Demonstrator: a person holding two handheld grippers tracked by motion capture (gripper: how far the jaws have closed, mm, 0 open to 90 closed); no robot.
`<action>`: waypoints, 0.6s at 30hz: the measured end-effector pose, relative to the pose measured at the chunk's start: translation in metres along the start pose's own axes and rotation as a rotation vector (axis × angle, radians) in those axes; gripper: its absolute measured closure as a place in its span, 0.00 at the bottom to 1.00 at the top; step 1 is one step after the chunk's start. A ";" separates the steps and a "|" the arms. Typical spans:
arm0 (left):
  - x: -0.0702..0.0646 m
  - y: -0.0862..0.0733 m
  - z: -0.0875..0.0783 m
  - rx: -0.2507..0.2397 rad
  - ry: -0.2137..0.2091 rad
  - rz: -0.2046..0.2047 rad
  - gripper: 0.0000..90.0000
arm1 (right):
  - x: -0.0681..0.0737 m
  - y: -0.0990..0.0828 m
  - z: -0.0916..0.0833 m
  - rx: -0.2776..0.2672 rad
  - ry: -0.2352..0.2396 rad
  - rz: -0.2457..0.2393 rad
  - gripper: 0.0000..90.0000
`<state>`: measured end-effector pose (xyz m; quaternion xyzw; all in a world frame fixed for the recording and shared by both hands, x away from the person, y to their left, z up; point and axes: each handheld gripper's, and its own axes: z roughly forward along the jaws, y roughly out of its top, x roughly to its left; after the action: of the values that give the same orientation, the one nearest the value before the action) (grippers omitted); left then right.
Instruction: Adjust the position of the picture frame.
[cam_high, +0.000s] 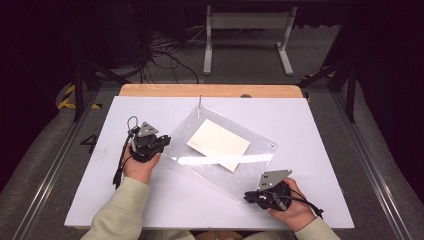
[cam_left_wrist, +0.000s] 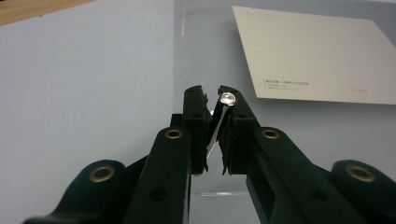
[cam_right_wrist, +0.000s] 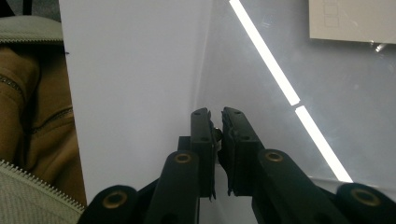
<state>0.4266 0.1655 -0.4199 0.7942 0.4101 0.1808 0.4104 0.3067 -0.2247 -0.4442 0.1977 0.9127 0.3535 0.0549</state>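
White board covers most of the desk (cam_high: 150, 200), and a strip of bare wood shows along its far edge. Beyond that edge we see grey floor, a tangle of black cables and one pale metal stand with two legs; the rest of the room is dark.

On the desk we count one clear acrylic sheet (cam_high: 200, 172), lying skewed across the middle with its corners pointing toward the desk's edges. One cream card (cam_high: 218, 141) sits at the sheet's centre, with a line of small print near one edge; whether it lies on top of the acrylic or under it we cannot tell. One thin metal pin (cam_high: 199, 106) stands upright at the sheet's far corner.

We count two hand-held grippers, one in each hand, and two pale green sleeves. The left hand-held gripper (cam_high: 162, 142) is at the sheet's left corner. In the left gripper view its jaws are pinched on one small screw (cam_left_wrist: 223, 108), whose shiny round head pokes up between the tips while the shaft slants down in the narrow gap. The right hand-held gripper (cam_high: 250, 196) is at the sheet's near corner, toward the desk's near right; its jaws are pressed nearly together, with a small dark thing between the tips that we cannot make out.
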 end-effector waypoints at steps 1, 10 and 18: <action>0.001 0.002 0.004 -0.013 0.000 -0.004 0.91 | 0.000 0.000 0.000 -0.001 -0.001 0.000 0.92; 0.012 -0.006 0.039 -0.013 -0.042 -0.103 0.90 | 0.000 -0.001 0.000 -0.008 -0.002 0.012 0.92; 0.010 -0.007 0.026 -0.037 -0.058 -0.065 0.68 | -0.001 -0.002 -0.001 -0.020 0.016 0.045 0.89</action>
<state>0.4452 0.1621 -0.4419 0.7777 0.4202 0.1516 0.4423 0.3073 -0.2269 -0.4451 0.2146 0.9048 0.3654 0.0415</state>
